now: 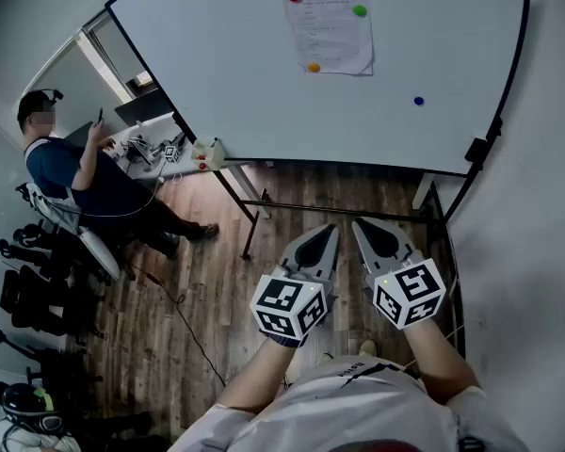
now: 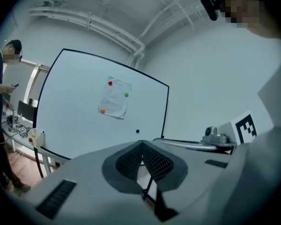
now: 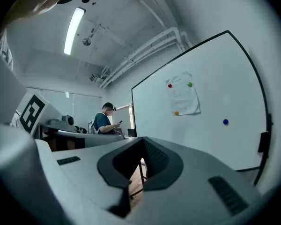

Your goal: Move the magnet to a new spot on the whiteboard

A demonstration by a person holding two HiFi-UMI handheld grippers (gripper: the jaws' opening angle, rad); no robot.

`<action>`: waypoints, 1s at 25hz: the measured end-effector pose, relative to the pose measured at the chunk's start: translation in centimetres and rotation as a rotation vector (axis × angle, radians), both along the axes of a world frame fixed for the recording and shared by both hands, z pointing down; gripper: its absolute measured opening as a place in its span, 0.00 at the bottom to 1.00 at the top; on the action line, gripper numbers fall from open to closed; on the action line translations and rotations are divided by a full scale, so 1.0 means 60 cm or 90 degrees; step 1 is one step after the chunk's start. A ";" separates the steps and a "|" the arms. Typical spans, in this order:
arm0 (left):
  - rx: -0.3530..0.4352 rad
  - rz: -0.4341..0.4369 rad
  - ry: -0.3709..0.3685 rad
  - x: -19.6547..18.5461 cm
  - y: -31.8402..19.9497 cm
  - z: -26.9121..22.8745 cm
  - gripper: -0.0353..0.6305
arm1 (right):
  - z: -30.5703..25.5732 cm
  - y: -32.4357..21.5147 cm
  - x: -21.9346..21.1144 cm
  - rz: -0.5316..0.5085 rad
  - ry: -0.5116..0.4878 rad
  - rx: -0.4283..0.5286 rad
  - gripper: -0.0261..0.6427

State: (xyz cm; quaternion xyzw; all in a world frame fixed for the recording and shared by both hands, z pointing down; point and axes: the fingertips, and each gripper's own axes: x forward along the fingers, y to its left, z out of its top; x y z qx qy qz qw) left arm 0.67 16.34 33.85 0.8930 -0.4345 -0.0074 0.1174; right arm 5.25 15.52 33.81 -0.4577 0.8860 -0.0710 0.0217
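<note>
The left hand-held gripper (image 1: 332,229) and the right hand-held gripper (image 1: 357,225) are both pressed together and empty. The blue magnet (image 1: 418,101) sits on the whiteboard (image 1: 217,64), well ahead of the right one. Arriving with the jaws unopened could knock it off.

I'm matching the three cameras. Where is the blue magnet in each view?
Head view: blue magnet upper right, below and right of the sheet of paper.
Left gripper view: magnet near centre, below-right of the paper.
Right gripper view: magnet right of centre, below-right of the paper.
Shared landmark: that paper.
</note>
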 end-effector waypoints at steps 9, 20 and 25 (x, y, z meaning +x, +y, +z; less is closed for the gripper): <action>0.001 -0.014 0.007 0.032 -0.015 0.008 0.07 | 0.005 -0.006 0.048 -0.006 -0.030 -0.001 0.06; 0.002 -0.057 0.003 0.086 -0.035 0.028 0.07 | 0.026 -0.032 0.111 -0.010 -0.030 -0.006 0.06; 0.009 -0.079 -0.005 0.085 -0.051 0.032 0.07 | 0.026 -0.045 0.111 -0.019 -0.038 0.002 0.06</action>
